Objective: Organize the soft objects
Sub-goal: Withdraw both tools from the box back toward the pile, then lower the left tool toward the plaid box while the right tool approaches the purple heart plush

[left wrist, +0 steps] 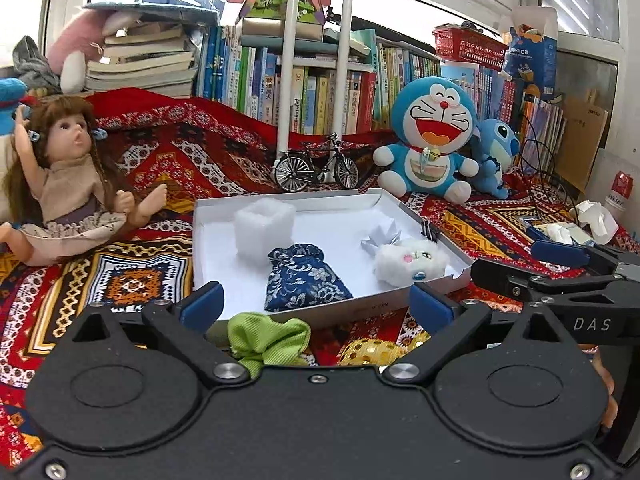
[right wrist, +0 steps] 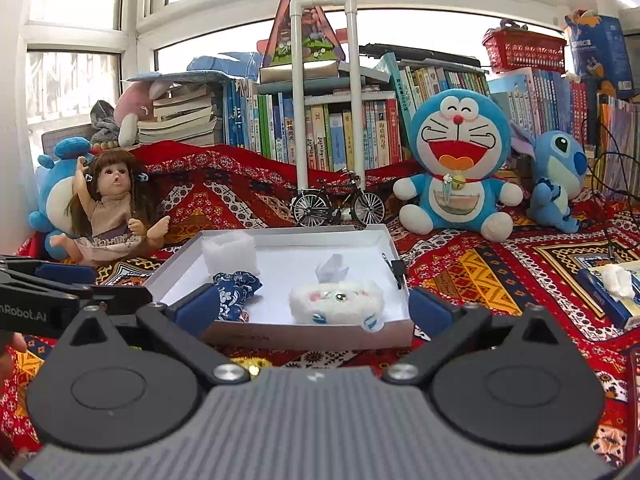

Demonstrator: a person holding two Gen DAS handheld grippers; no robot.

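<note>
**Two open grabbers wait in front of the white box**

The left gripper is wide open, and nothing is pinched between its blue pads. Just past it, on the red patterned cloth, lies a crumpled green cloth bag. Beside that sits a shiny gold sequin pouch. Both are outside the box, close to its front wall.

The right gripper is wide open too, and it holds nothing. It points at the front of the shallow white cardboard box.

Inside the box are four things. A dark blue flowered drawstring pouch lies near the front, in the middle. A fluffy white plush toy with a little face sits near the front right corner. A small folded silver paper shape is just behind the plush. A white foam cube stands at the back left.

Behind the box is a small metal toy bicycle. On the left, a doll with long brown hair leans back on the cloth. On the right sits a big blue and white cat plush, with a smaller blue plush beside it. Rows of books stand along the window at the back.
</note>
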